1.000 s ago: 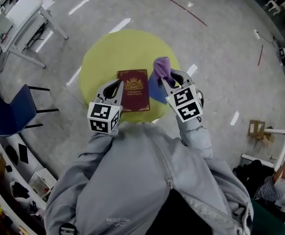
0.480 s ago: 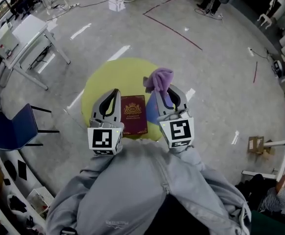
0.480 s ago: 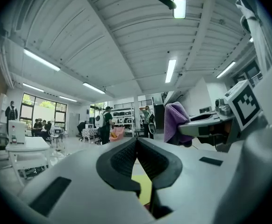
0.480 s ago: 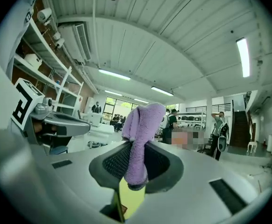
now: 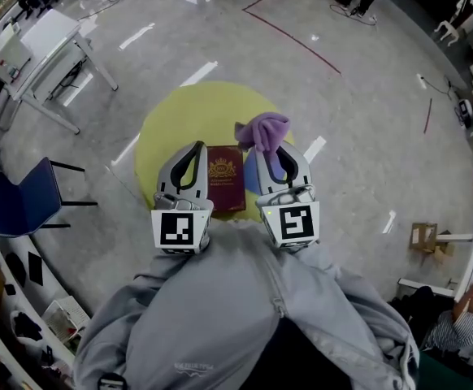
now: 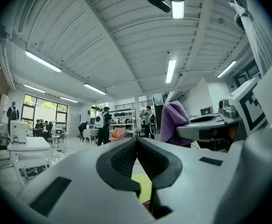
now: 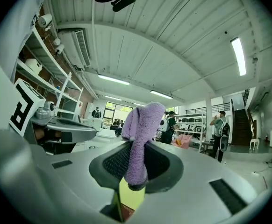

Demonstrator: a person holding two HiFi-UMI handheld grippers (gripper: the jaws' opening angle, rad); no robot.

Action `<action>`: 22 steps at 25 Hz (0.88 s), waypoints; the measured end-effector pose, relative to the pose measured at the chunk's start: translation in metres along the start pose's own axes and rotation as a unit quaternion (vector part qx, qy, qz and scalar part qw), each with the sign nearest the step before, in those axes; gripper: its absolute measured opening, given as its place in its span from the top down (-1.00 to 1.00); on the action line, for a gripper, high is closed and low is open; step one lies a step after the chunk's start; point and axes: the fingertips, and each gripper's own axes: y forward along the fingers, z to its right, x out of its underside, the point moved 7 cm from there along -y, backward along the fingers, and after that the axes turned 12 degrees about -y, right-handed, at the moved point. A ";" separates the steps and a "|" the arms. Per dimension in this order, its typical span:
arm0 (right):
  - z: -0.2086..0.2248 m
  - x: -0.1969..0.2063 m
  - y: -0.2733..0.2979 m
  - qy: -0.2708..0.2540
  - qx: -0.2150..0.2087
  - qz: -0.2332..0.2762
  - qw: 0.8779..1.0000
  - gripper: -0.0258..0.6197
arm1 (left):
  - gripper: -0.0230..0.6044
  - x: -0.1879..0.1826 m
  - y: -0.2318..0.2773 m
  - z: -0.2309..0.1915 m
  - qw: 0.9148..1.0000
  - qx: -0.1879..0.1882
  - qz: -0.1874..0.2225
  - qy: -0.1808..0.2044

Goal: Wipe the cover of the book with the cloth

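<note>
1. Left tongs [image 5: 195, 147]: jaws pressed together with nothing between them, as the left gripper view shows [image 6: 137, 146]; held on the near left side of the book
2. Right tongs [image 5: 271, 149]: jaws clamped on the purple cloth [image 5: 262, 128], which is pinched in a narrow fold between the black pads [image 7: 113, 161] and bunches out past the tips (the loose end stands up against the ceiling in the right gripper view)
3. Book [image 5: 225, 187]: dark red cover with a gold crest, lying flat and cover-up on the round yellow desk [image 5: 188, 112], seen between the two tongs in the head view
4. Cloth and book: in the head view the bunched cloth sits just past the book's far right corner; the cover itself is bare
5. Blue patch [image 5: 251, 174]: lies on the desk just right of the book, partly hidden under the right tongs; its nature cannot be told
6. Surroundings: a blue chair [image 5: 17, 201] stands on the floor, well left of the desk
</note>
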 end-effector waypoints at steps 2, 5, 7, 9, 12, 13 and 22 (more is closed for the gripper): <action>-0.003 -0.002 0.000 0.010 -0.003 0.002 1.000 0.66 | 0.87 0.000 -0.001 0.002 1.000 0.001 -0.001 -0.001; -0.005 0.001 -0.002 0.008 -0.010 -0.011 1.000 0.66 | 0.87 0.002 -0.003 0.004 1.000 0.005 -0.003 -0.002; -0.006 0.000 -0.004 0.005 -0.018 -0.011 1.000 0.66 | 0.87 0.003 -0.005 0.006 1.000 0.009 -0.004 -0.003; -0.006 -0.001 -0.005 0.005 -0.021 -0.006 1.000 0.66 | 0.87 0.003 -0.006 0.008 1.000 0.011 -0.007 -0.002; -0.009 -0.002 -0.006 0.008 -0.022 0.015 1.000 0.66 | 0.87 0.006 -0.008 0.009 1.000 0.012 -0.012 -0.003; -0.010 -0.002 -0.006 0.008 -0.024 0.014 1.000 0.66 | 0.87 0.007 -0.009 0.010 1.000 0.012 -0.012 -0.004; -0.015 -0.007 -0.009 0.000 -0.032 0.026 0.999 0.66 | 0.87 0.005 -0.014 0.014 1.000 0.013 -0.009 -0.006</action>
